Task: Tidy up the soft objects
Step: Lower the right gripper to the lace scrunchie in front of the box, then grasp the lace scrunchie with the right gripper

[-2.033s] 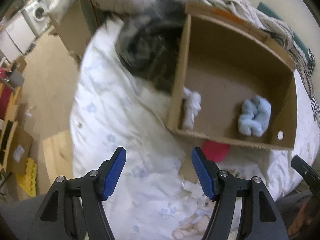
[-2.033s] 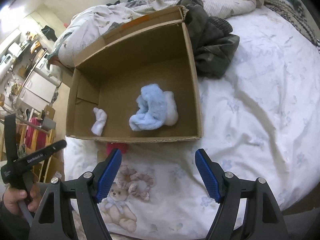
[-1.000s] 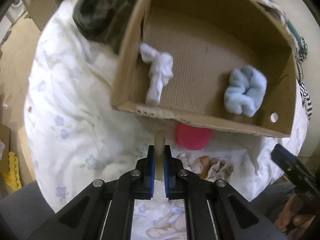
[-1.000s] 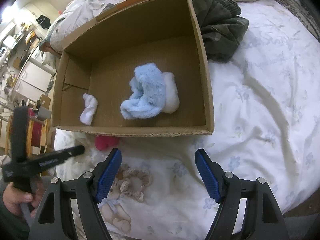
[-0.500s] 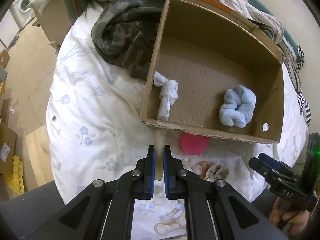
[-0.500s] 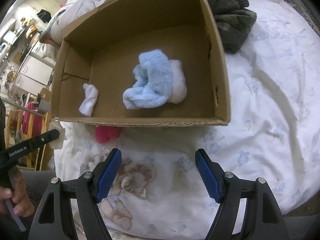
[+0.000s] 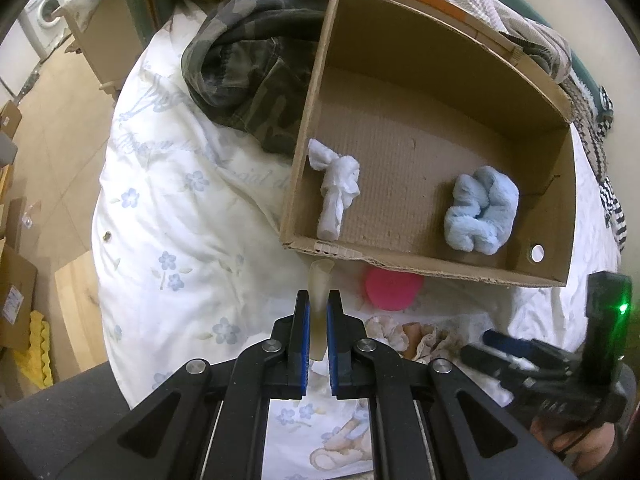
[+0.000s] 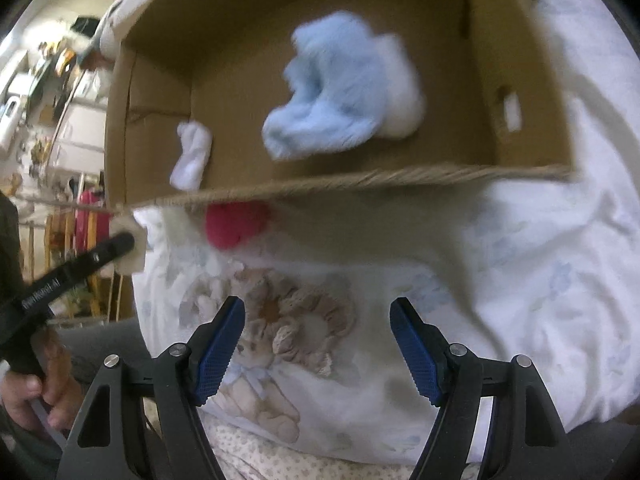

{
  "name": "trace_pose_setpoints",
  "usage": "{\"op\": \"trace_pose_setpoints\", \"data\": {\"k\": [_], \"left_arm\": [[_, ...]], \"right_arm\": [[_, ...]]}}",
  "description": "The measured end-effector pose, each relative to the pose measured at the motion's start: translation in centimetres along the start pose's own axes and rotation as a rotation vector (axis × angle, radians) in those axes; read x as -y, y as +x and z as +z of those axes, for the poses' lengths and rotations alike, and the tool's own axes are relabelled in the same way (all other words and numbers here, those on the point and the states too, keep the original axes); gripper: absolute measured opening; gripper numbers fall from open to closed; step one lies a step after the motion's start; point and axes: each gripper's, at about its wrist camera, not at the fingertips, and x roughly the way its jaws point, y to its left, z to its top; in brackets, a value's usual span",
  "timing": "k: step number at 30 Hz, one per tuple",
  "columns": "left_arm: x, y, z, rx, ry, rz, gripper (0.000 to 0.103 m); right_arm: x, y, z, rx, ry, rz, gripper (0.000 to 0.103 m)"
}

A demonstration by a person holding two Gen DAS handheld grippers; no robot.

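Left gripper pinches a pale cream soft strip just before the brown cardboard box; right gripper gapes over a beige ruffled scrunchie.

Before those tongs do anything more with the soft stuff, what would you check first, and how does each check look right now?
1. Left tongs grip the pale item: ok.
2. Box has bare floor left: ok.
3. Pale item above box: not ok, short of the near wall.
4. Right tongs open, empty: ok.
5. Scrunchie between right tongs: cannot tell, blurred.
6. Pink item boxed: not ok, outside.
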Motion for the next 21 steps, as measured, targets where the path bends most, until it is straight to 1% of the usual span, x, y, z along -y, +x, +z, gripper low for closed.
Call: {"op": "trace_pose_setpoints", "data": {"k": [3,7,9,11,12,13,14,15,16,18,21], "left_arm": [[0.1,0.3,0.0,-0.007,0.008,0.006,0.007],[0.3,0.7,-0.1,-0.014,0.017,0.013,0.007],[0.4,0.9,-0.1,-0.016,0.02,0.016,0.007],[0.4,1.1,-0.2,-0.019,0.017,0.018,0.007],[0.3,1.1,-0.2,-0.02,0.015,0.016,0.007],[0.3,1.1,-0.1,-0.02,0.013,0.016,0.007],[0.2,1.1,-0.1,-0.02,0.01,0.014,0.007],[0.2,1.1,-0.1,-0.02,0.009,0.012,0.007],[0.2,1.1,-0.1,-0.018,0.007,0.01,0.007],[0.3,1.0,-0.2,-0.015,0.012,0.006,0.007],[0.4,0.8,-0.3,-0.012,0.02,0.007,0.007]], "right_arm": [[-1.5,1.7,-0.3,-0.054,-0.057,0.001,0.08],[-3.1,3.8,-0.6,-0.078,-0.13,-0.062,0.081],[-3.5,4.6,-0.8,-0.073,-0.159,-0.093,0.081],[-3.7,4.6,-0.9,-0.063,-0.166,-0.095,0.08],[-3.7,4.4,-1.0,-0.06,-0.163,-0.087,0.076],[-3.5,4.2,-1.0,-0.054,-0.156,-0.078,0.06],[-3.3,3.9,-1.0,-0.05,-0.147,-0.068,0.049],[-3.2,3.7,-1.0,-0.051,-0.137,-0.057,0.033],[-3.0,3.6,-1.1,-0.053,-0.128,-0.045,0.026],[-2.7,3.3,-1.2,-0.048,-0.141,-0.059,0.014],[-2.9,2.2,-1.4,-0.015,-0.159,-0.056,0.01]]}}
